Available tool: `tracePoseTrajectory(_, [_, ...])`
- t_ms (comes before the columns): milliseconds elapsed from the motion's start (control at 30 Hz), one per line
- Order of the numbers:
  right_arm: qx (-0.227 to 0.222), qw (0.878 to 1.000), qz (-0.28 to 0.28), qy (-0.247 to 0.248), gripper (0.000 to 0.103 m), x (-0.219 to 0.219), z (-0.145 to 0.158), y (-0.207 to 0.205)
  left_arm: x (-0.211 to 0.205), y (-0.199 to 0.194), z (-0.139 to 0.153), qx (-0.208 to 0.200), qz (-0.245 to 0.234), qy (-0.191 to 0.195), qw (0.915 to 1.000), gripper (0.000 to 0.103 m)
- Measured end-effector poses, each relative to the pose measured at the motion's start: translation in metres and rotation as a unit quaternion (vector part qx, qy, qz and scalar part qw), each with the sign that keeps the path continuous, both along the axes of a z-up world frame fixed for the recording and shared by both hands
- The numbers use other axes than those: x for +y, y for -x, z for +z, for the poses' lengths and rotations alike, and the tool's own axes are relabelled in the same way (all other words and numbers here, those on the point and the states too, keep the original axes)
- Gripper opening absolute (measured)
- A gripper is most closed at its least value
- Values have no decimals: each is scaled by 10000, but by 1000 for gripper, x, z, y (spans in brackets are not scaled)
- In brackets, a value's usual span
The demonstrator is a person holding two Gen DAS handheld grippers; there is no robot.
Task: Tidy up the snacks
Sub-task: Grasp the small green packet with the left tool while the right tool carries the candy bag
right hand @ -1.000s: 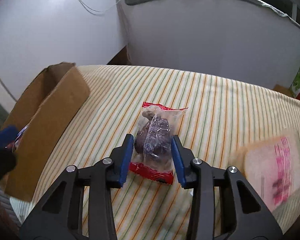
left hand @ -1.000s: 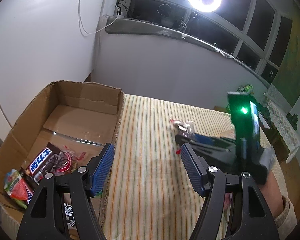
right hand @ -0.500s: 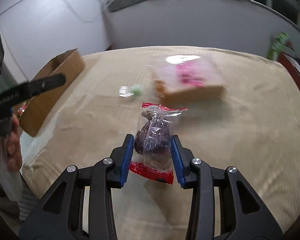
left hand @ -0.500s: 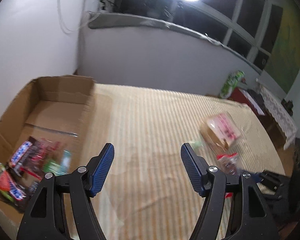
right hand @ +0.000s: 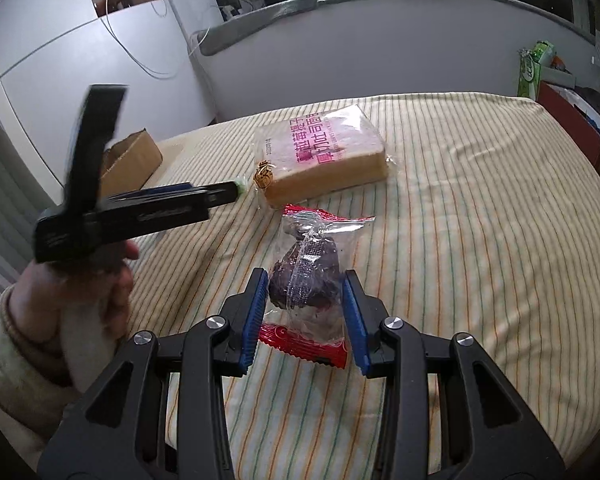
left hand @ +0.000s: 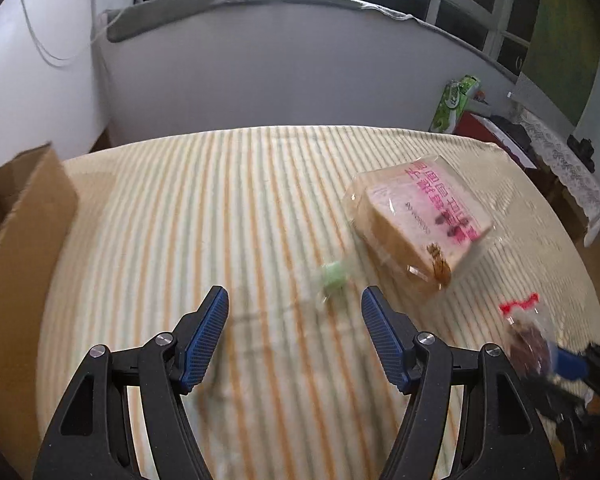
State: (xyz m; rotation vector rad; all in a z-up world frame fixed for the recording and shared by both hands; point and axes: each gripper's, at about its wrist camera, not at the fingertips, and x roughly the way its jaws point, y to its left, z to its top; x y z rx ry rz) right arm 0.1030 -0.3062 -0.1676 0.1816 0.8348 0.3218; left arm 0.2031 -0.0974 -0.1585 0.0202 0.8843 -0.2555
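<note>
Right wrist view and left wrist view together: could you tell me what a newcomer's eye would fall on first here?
Most striking is the clear red-edged snack packet with a dark sweet inside, clamped between the blue pads of the right gripper above the striped cloth. Behind it lies a wrapped bread loaf with pink lettering. The left gripper is open, pointing towards a small green candy; the cardboard box sits at the cloth's left edge.

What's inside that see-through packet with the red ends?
The clear packet, pinched in the right tool, holds a dark brownish lump, maybe a small cake or dried fruit. The crinkly wrapper hides details, and its red ends show nothing inside.
</note>
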Motion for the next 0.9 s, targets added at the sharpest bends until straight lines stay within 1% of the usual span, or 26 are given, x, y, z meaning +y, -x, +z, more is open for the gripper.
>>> tracePoseTrajectory(100, [-4,10000,-17,-48,39,-1,0,1,-6,-9,0,37,-177,-52,9998,68])
tracePoseTrajectory(167, [-19,10000,-6,-58,39,-2,0,2,-11,-15,0,91,-314,-123,9994,44])
tracePoseTrajectory(200, [-17,10000,-10,-54,39,-3,0,2,-13,-16,1,52,-296,-222,9993,40])
tracePoseTrajectory(233, [-16,10000,-16,-58,39,-4,-1,2,-14,-16,1,34,-301,-228,9993,33])
tracePoseTrajectory(267, [-16,10000,-21,-57,39,-5,-1,2,-14,-15,2,34,-328,-235,9992,23])
tracePoseTrajectory(300, [-22,10000,-20,-48,39,-4,-1,2,-15,-15,1,37,-341,-242,9991,22])
tracePoseTrajectory(533, [-88,9999,-95,110,39,3,8,3,-20,-10,5,-64,-419,-316,9986,21])
tracePoseTrajectory(700, [-214,9995,-142,201,39,8,20,2,-17,9,26,-503,-396,-427,9970,21])
tracePoseTrajectory(833, [-307,9990,-135,285,39,17,29,-1,-10,28,50,-815,-349,-279,9957,21])
tracePoseTrajectory(900, [-350,9988,-131,320,39,21,33,-1,-4,35,58,-903,-307,-207,9952,21])
